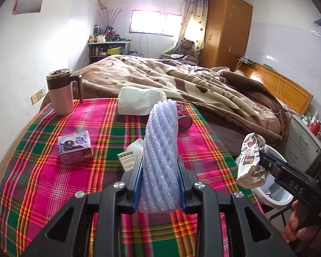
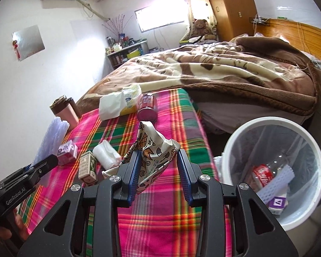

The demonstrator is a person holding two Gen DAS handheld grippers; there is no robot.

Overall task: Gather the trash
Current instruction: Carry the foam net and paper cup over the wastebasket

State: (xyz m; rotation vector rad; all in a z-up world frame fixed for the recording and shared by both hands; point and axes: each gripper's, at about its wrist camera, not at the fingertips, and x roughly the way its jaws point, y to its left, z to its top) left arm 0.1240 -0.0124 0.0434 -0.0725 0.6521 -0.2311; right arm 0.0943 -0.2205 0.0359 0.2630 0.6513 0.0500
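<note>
**Mei:** Bedroom, by the look of it: a bed under a brown blanket (image 1: pixel 182 81), and nearer us a table with a plaid cloth (image 1: pixel 42 182) in pink, green and orange. What is in hand?

**Jun:** Two pieces of trash, both lifted clear of the cloth. The left tongs (image 1: pixel 159 184) are clamped on a pale foam fruit net (image 1: pixel 160 150), which stands upright between the pads. The right tongs (image 2: pixel 158 171) grip a crumpled printed wrapper (image 2: pixel 154 150).

**Mei:** And the bin?

**Jun:** A white wastebasket (image 2: pixel 231 141) stands on the floor just off the table's right edge, lined with a clear bag. A red-labelled bottle, a strip of foam net and a small carton already lie in it.

**Mei:** So the carry step.

**Jun:** I judge so. Next, each load needs to be brought over the rim, the right one first since it is nearer, and only then released, or the light net may drift outside.

**Mei:** What remains on the table?

**Jun:** A purple carton (image 1: pixel 76 150) toward the left edge, a small green-printed box (image 2: pixel 87 168) and a wad of white tissue (image 2: pixel 107 156) near the middle, and a pink can (image 2: pixel 147 108) lying beside a tissue pack (image 2: pixel 119 103) at the far edge. The pink mug (image 1: pixel 61 92) at the far left corner looks like a keeper.
</note>
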